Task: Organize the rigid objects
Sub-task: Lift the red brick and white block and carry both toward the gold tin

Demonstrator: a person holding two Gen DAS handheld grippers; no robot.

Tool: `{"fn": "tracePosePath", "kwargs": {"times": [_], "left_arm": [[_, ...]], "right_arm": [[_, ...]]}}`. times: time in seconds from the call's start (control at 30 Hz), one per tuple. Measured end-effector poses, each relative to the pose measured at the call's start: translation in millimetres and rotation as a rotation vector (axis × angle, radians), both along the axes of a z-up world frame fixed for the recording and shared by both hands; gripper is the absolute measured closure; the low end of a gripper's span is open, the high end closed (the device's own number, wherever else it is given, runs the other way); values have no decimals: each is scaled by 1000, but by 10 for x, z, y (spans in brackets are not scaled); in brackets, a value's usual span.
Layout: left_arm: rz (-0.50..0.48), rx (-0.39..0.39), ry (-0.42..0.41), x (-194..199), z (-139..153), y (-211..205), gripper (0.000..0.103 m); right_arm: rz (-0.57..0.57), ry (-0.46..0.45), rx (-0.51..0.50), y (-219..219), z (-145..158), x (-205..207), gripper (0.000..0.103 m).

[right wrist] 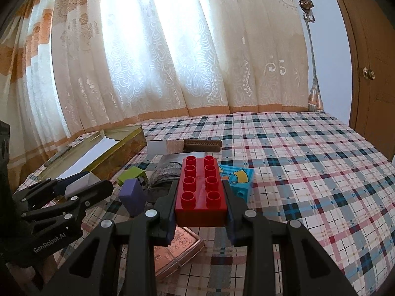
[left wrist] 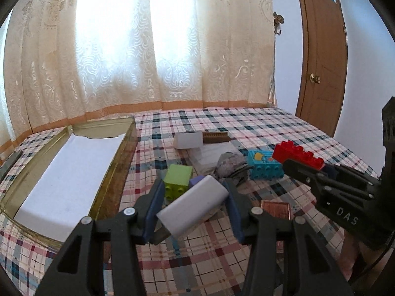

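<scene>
Plaid bed (right wrist: 308, 167): left gripper (left wrist: 193, 206) pinching white block (left wrist: 192, 208), right gripper (right wrist: 200, 206) pinching red brick (right wrist: 200, 192).

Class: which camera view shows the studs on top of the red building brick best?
The right wrist view: the red building brick sits in the right claw, top facing the camera, all eight studs visible. The left wrist view shows it side-on, partly hidden by that claw.

A: Where does the left wrist camera sit?
B: Low over the plaid bed (left wrist: 246, 128), facing the curtain (left wrist: 138, 49), the tin box (left wrist: 116, 167) close at its left.
A: And the right?
B: Further right, same heading; both share the brick pile, curtain and door (right wrist: 375, 49).
</scene>
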State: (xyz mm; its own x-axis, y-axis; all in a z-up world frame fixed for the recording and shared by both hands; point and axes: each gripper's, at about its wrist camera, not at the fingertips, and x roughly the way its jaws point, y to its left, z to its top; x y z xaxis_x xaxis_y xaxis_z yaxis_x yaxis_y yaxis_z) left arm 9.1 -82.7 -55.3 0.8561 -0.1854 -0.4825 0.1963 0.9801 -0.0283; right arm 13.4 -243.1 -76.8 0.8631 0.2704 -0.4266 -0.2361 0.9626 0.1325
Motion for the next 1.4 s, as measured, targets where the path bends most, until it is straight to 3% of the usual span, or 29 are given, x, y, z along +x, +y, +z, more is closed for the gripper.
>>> {"fn": "tracePosePath", "kwargs": {"times": [0.43, 0.87, 1.4], "left_arm": [[9, 9, -88, -157, 43, 8, 55], [38, -8, -133, -232, 74, 199, 55], [86, 25, -230, -408, 105, 395, 55]], "right_arm": [[-12, -88, 18, -34, 50, -140, 69], [-33, -115, 24, -9, 57, -190, 69], [23, -158, -24, 365, 49, -293, 69]]}}
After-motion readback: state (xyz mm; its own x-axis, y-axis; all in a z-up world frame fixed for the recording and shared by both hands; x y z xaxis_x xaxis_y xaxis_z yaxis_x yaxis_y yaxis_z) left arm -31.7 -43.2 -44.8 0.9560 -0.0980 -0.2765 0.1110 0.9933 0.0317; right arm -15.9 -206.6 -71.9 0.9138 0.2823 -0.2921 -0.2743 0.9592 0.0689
